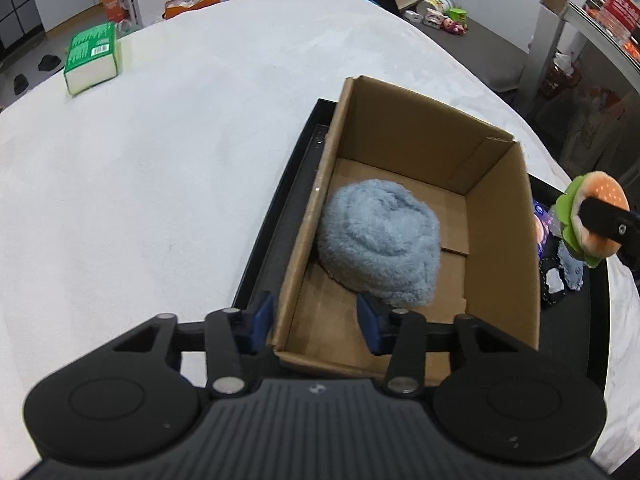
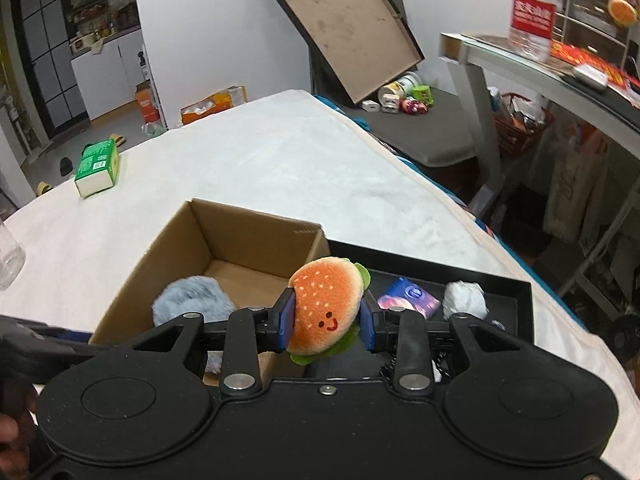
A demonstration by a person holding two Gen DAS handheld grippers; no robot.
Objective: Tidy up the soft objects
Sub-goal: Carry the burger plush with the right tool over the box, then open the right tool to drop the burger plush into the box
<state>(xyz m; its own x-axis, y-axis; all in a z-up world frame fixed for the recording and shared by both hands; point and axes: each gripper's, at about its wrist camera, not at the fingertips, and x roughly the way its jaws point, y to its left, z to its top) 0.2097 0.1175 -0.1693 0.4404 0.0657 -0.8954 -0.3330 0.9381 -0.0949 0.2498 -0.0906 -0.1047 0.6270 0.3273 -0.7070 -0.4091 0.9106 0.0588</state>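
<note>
An open cardboard box (image 1: 500, 224) stands in a black tray (image 1: 280, 216) on the white table. A fluffy blue-grey soft ball (image 1: 380, 240) lies inside it, also in the right wrist view (image 2: 192, 300). My left gripper (image 1: 316, 324) is open; its fingers straddle the box's near left wall, the right one close to the ball. My right gripper (image 2: 326, 316) is shut on a plush hamburger (image 2: 326, 308), held above the box's right wall (image 2: 316, 248); it also shows in the left wrist view (image 1: 596, 216).
In the tray (image 2: 520, 300) right of the box lie a blue-purple packet (image 2: 408, 298), a white fluffy ball (image 2: 464, 300) and dark fabric pieces (image 1: 556, 276). A green tissue pack (image 1: 92, 56) sits far left on the table. A shelf with a bottle (image 2: 532, 8) stands right.
</note>
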